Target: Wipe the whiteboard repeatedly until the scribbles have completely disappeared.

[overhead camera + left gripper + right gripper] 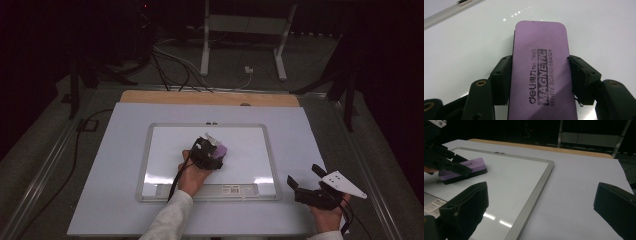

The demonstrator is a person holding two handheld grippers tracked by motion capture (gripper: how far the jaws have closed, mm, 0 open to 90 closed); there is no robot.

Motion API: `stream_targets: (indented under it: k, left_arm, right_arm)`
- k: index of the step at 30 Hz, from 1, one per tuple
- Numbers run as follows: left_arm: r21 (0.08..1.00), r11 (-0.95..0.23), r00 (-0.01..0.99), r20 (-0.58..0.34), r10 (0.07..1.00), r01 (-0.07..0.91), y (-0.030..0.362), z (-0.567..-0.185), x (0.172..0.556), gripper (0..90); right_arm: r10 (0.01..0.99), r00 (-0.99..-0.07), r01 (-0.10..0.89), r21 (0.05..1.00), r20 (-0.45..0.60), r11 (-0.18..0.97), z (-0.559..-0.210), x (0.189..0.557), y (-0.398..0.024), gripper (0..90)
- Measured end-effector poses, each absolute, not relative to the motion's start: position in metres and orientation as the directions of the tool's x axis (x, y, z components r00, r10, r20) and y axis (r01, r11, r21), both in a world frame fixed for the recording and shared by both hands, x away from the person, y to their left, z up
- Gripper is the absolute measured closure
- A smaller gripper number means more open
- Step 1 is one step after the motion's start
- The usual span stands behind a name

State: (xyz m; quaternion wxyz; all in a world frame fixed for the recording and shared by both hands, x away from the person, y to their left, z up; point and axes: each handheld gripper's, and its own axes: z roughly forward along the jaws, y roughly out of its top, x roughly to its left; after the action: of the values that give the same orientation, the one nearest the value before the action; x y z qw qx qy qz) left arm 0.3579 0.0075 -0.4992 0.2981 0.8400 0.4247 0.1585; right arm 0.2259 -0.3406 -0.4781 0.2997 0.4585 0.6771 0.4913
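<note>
Clamped on the purple whiteboard eraser (541,72), my left gripper (212,150) was mid-wipe on the whiteboard (250,150); next, another flat sweep, while my right gripper (306,176) waited open.

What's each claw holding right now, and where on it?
The left claw clamps the purple whiteboard eraser across its two long sides, flat on the whiteboard. The right claw stands open, holding nothing.

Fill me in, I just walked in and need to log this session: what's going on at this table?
A person is working a whiteboard with two handheld grippers. The left gripper is clamped on the sides of a purple magnetic eraser, which lies flat on the white surface. The right gripper waits open and empty off the board's right edge. The board looks clean.
</note>
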Motion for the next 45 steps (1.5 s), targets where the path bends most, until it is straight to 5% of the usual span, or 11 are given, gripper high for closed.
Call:
stream_targets:
  k: [15, 45]
  left_arm:
    - [0.682, -0.349, 0.505, -0.033, 0.863, 0.642, 0.035, -0.487, 0.367, 41.8]
    - [0.706, -0.312, 0.467, -0.029, 0.884, 0.636, 0.048, -0.471, 0.362, 41.8]
  right_arm:
    - [0.915, -0.401, 0.328, 0.94, 0.045, 0.097, -0.478, 0.226, -0.341, 0.1]
    - [0.916, -0.398, 0.327, 0.94, 0.046, 0.095, -0.478, 0.226, -0.341, 0.1]
